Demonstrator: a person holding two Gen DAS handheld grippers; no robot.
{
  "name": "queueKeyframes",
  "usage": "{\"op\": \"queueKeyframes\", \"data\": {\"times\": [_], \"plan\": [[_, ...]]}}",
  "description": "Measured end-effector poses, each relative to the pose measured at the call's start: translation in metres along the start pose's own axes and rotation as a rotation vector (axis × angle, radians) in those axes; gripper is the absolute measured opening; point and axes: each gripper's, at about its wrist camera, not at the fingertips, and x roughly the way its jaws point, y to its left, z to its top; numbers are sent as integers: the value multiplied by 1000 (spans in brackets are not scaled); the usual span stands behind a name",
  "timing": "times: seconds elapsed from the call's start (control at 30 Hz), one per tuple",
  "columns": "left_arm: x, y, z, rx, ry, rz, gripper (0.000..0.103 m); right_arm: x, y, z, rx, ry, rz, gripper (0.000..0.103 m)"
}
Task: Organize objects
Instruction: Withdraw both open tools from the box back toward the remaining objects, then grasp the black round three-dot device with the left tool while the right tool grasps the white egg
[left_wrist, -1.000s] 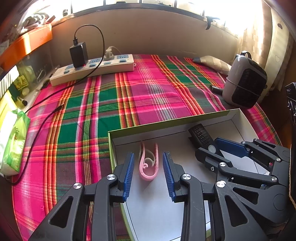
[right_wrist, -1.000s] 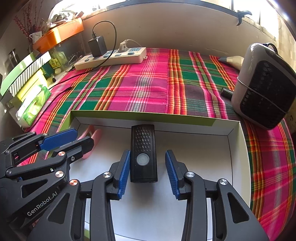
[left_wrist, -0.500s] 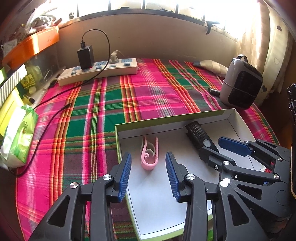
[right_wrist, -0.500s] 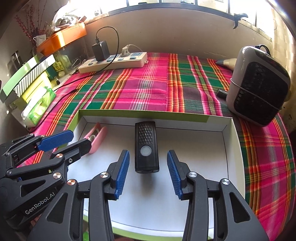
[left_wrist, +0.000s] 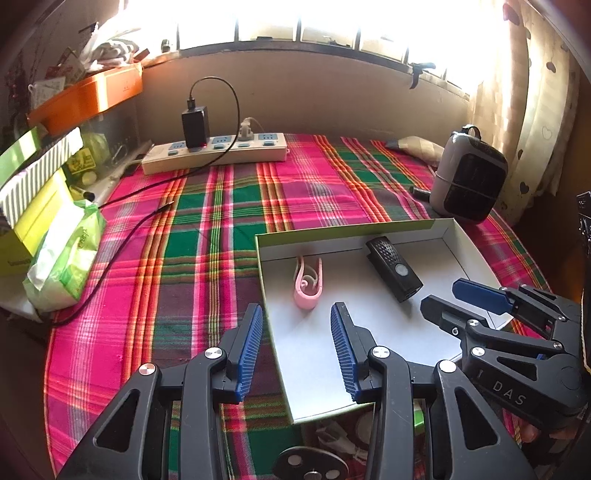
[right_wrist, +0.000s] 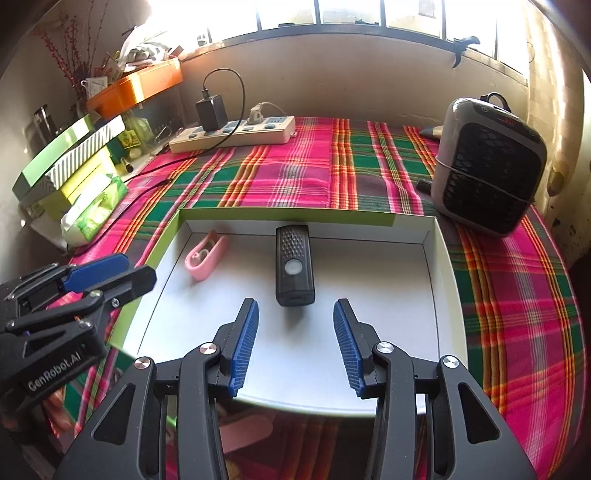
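Note:
A shallow white box with a green rim (left_wrist: 343, 230) (right_wrist: 288, 214) lies on the plaid cloth. In it lie a pink clip (left_wrist: 308, 284) (right_wrist: 206, 254) at the left and a black remote-like device (left_wrist: 393, 267) (right_wrist: 294, 264) in the middle. My left gripper (left_wrist: 297, 349) is open and empty, above the box's left near edge, behind the pink clip. My right gripper (right_wrist: 295, 347) is open and empty, just behind the black device. Each gripper shows in the other's view, the right gripper (left_wrist: 469, 302) and the left gripper (right_wrist: 110, 273).
A white power strip (left_wrist: 214, 151) with a black charger and cable lies at the back. A grey heater (left_wrist: 467, 173) (right_wrist: 487, 162) stands at the right. Green and striped boxes, a tissue pack (left_wrist: 62, 258) and an orange tray (left_wrist: 88, 96) crowd the left edge.
Both grippers have pulled back and up from the box, away from the pink clip and the black device. Both objects stay lying in the box.

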Motion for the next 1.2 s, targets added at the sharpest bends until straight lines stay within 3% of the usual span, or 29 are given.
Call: {"op": "queueKeyframes", "data": {"times": [0.47,0.6,0.73,1.03,1.2], "plan": [[-30,20,-36,-56,-21,-3,37,-36,-10,-32,4,-54,-4,44],[-36,20,-47,-46,-23,-42,40,-47,-19,-42,24,-67,-14,44],[-39,21,-57,-43,-14,-83,43,-57,-28,-53,31,-83,-19,55],[-37,26,-71,-77,14,-117,44,-70,-48,-77,72,-83,-44,56],[-37,32,-79,-108,19,-145,44,-73,-56,-90,79,-85,-53,63]]}}
